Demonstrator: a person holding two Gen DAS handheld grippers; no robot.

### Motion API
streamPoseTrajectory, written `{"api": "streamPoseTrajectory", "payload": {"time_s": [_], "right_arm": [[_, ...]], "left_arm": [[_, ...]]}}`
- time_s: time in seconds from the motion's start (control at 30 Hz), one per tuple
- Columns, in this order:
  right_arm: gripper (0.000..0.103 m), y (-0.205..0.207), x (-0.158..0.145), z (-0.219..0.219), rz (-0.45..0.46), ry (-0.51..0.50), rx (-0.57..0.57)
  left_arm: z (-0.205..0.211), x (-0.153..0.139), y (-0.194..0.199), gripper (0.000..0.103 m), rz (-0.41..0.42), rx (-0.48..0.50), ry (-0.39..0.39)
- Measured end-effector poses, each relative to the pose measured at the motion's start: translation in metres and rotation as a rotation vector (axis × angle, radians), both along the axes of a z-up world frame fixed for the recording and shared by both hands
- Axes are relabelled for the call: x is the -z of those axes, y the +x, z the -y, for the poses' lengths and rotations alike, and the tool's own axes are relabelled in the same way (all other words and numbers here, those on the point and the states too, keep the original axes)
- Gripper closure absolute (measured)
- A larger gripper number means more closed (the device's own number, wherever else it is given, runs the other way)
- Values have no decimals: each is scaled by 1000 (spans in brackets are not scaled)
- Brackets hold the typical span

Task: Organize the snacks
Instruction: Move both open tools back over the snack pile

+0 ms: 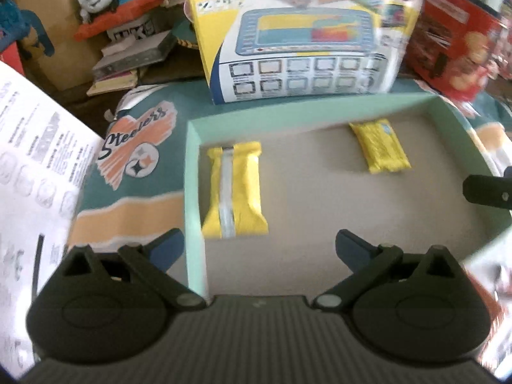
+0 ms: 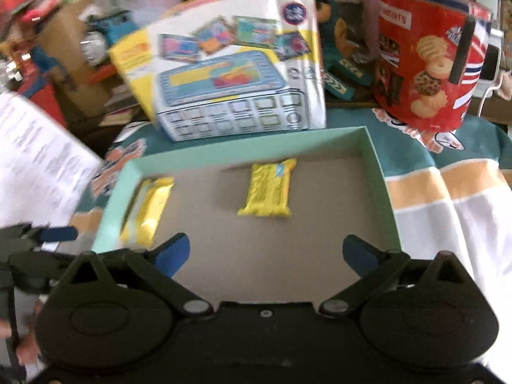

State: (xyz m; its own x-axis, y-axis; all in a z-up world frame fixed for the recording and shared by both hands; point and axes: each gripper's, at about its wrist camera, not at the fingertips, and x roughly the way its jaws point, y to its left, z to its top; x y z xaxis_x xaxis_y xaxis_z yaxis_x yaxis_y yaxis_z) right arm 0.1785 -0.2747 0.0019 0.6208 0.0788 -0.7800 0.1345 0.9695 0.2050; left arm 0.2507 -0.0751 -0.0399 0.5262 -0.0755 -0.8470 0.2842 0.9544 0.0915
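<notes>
Left wrist view shows the shallow mint-green cardboard tray [image 1: 192, 172] lying on the teal-and-orange printed cloth [image 1: 134, 172] of the bench, presumably so its walls keep the snacks gathered. We find two yellow foil-wrapped snack bars inside: one [image 1: 235, 192] seam-up against the left wall, the other [image 1: 380, 147] nearer the far right corner, well apart. We judge both deposited. The left claw [image 1: 259, 249] stands spread and empty; a dark piece we take for the right claw intrudes at the frame's right edge. Only the right wrist view shows the red biscuit tin [image 2: 425, 64] behind the tray, and the right claw [image 2: 265, 252], likewise spread and empty.
</notes>
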Motion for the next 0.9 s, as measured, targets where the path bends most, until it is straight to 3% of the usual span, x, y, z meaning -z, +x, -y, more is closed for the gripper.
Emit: {"api": "streamPoseTrajectory", "payload": {"time_s": [0.13, 0.27, 0.5, 0.53, 0.6, 0.67, 0.8, 0.9], "right_arm": [[0, -53, -11, -8, 46, -46, -56], [0, -87, -13, -3, 29, -48, -22], [0, -130, 1, 22, -18, 9, 43], [3, -136, 3, 24, -15, 8, 53], [22, -148, 8, 32, -11, 18, 80], [34, -159, 11, 43, -4, 25, 126], [37, -177, 18, 68, 7, 63, 217], [37, -184, 20, 80, 11, 90, 227]], "left_arm": [[3, -5, -48, 0, -4, 39, -8], [14, 0, -94, 0, -39, 82, -24], [50, 20, -158, 0, -199, 159, -118], [58, 23, -163, 0, -218, 167, -124], [71, 27, -169, 0, -249, 172, -132], [82, 31, -172, 0, -282, 154, -148], [103, 35, -164, 0, -315, 80, -189], [120, 43, -159, 1, -310, 35, -178]]}}
